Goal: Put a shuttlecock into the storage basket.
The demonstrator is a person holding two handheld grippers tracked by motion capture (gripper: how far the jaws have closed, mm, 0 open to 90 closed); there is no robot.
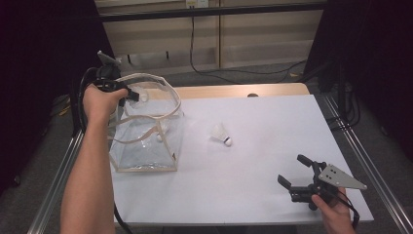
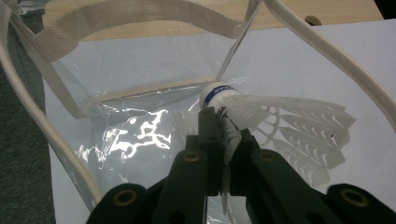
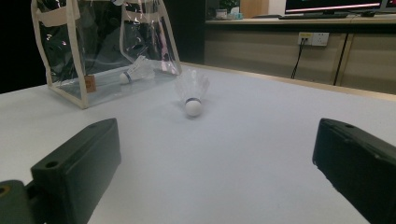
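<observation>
A: Plastic skirt pinched between the left fingers (image 2: 208, 135), closed almost all the way on the held shuttlecock (image 2: 261, 109), cork end forward, just over the rim of the clear bag (image 1: 168, 90). Let go now?

B: Not quite. Lower first, well inside the tape rim and clear of the strap. Then open slowly, with no flick.

A: Aim where?

B: At a bare patch of the bag's floor, beside the shuttlecock inside (image 3: 135, 71), not on top of it. Probably light enough to bounce or snag on the wall, so release low.

A: And the right fingers (image 3: 79, 154)?

B: Spread wide, holding nothing, low over the white surface (image 1: 272, 122) near its front right corner. Leave pointed at the loose shuttlecock (image 1: 220, 134), lying on the surface between bag and right hand. Likely next in line.
</observation>
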